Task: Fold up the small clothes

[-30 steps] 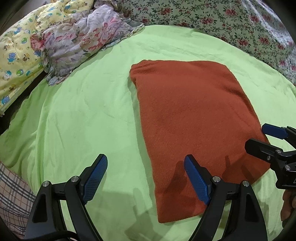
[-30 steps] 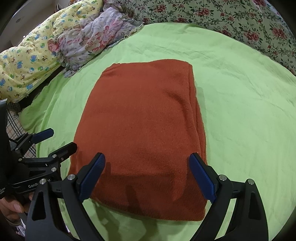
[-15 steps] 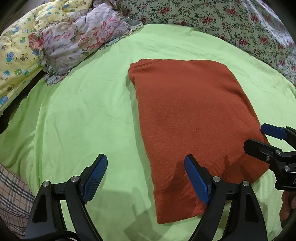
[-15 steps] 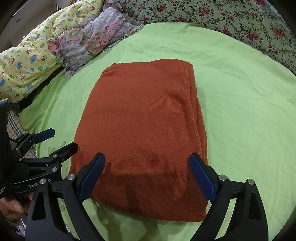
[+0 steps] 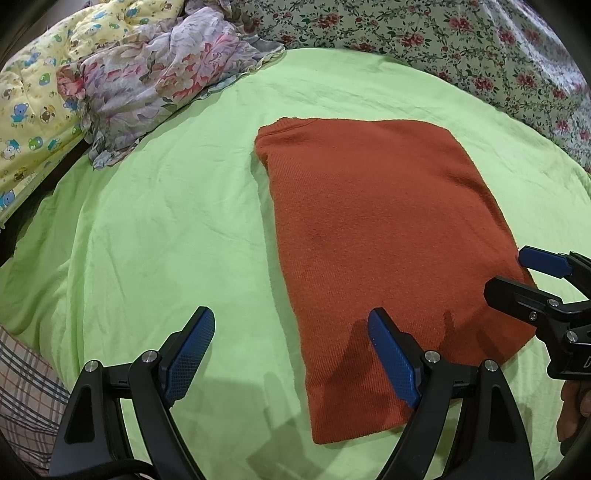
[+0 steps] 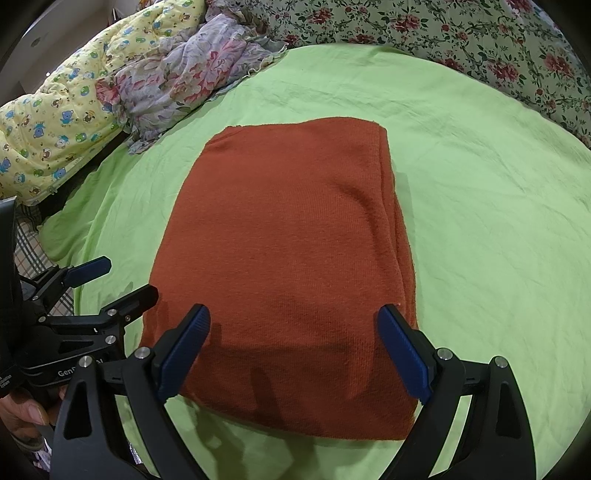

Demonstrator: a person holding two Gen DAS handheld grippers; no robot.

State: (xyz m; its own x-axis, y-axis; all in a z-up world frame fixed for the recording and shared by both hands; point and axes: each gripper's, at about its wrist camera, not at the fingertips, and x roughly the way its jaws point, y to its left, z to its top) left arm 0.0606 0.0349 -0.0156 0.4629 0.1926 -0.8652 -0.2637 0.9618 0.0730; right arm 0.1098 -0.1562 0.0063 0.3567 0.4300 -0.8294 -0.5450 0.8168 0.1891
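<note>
Nearest the cameras, the left gripper and the right gripper both hover with jaws spread wide and nothing between them. The left straddles the near left corner of the sweater, one finger over the knit and the other over bare sheet; the right is centred over the near edge.

The sweater, one rust-orange knit, lies flat on the green sheet in the middle of the bed, already folded into a neat rectangle with stacked layers showing along its right side. It looks soft, thick and light, limp rather than stiff, and its ribbed surface should not slip from rubber pads. My judgement is that the two near corners are the best places to pinch, taking all layers at once so the stack does not splay.

Farther off, at the far left, lie one crumpled floral cloth and one yellow quilt. A rose-print cover runs along the back.
</note>
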